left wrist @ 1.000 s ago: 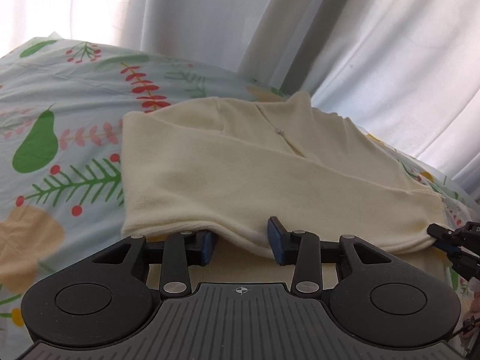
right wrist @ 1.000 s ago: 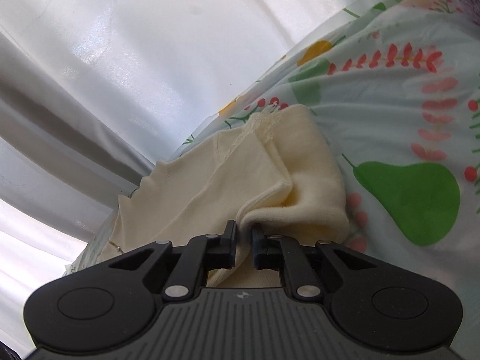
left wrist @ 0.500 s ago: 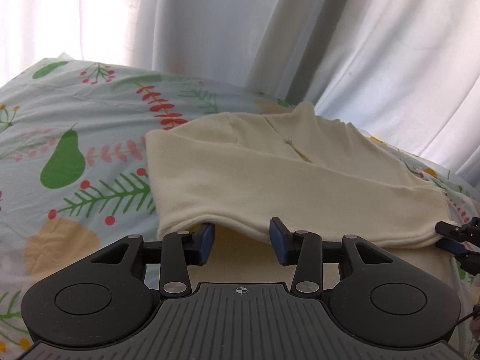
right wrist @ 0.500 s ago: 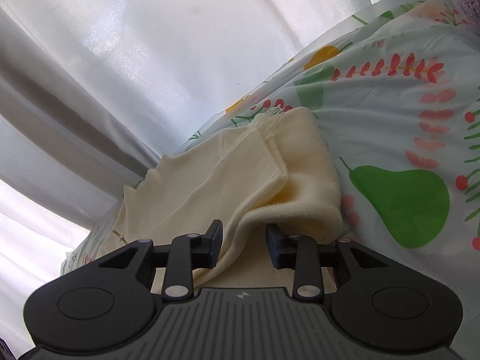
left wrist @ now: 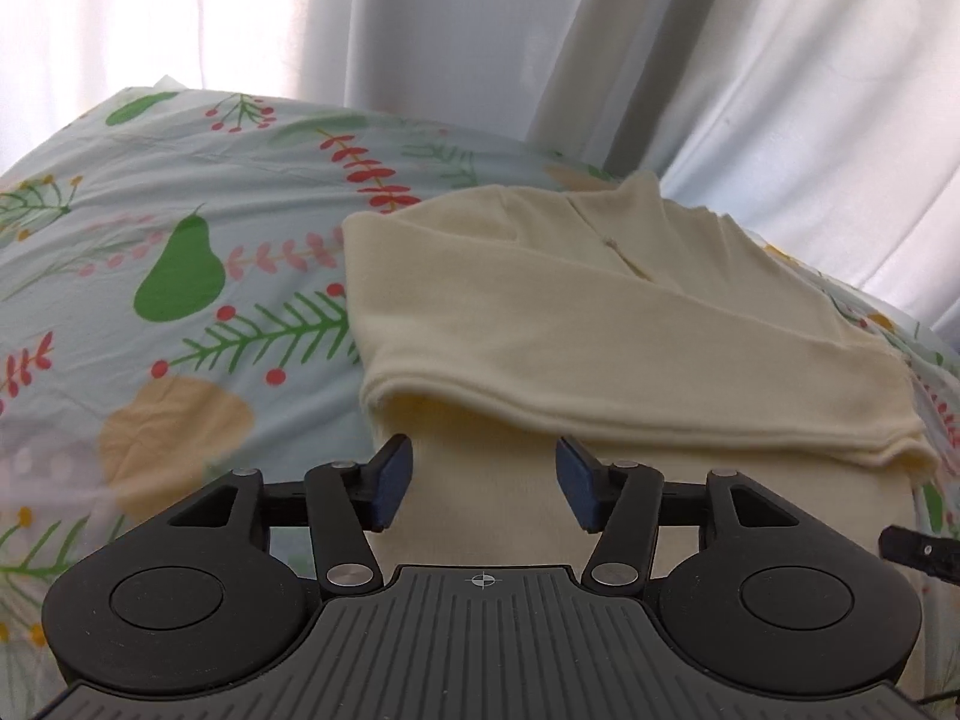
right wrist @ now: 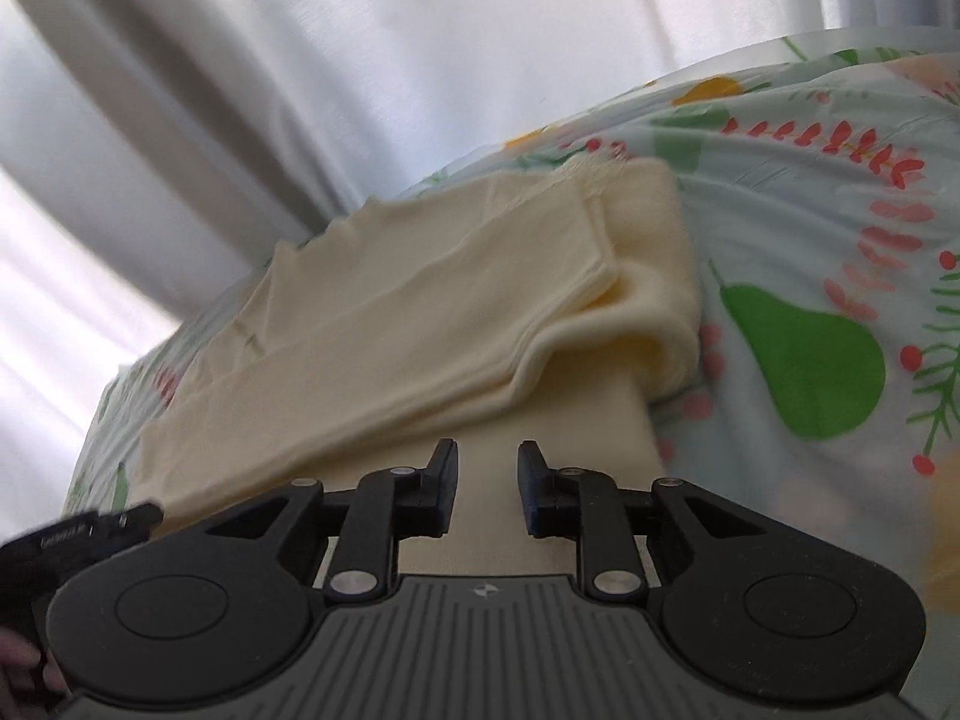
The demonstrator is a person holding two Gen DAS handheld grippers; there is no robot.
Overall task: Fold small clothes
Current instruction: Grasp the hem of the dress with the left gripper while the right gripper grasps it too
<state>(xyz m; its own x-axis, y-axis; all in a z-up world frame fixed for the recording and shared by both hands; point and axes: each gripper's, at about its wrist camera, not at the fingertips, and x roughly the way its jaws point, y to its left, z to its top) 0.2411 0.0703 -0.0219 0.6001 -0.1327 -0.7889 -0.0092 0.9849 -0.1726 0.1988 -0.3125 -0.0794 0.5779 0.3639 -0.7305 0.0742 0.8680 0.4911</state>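
Observation:
A cream garment [left wrist: 600, 324] lies folded over on the patterned sheet [left wrist: 180, 210], its upper layer's hem raised a little above the lower layer. My left gripper [left wrist: 483, 489] is open and empty, just short of that hem, over the lower layer. In the right wrist view the same garment [right wrist: 420, 300] lies folded with its rounded fold edge at the right. My right gripper [right wrist: 487, 492] is open and empty, over the lower layer just in front of the folded edge. Each gripper's tip shows at the edge of the other's view.
The sheet carries a print of pears, leaves and berries [right wrist: 804, 360]. White curtains [left wrist: 600, 48] hang right behind the surface's far edge. Bare sheet lies left of the garment in the left wrist view and right of it in the right wrist view.
My right gripper opened and let go of the garment's folded edge. Both grippers drew back from the hem, which now lies free on the lower layer.

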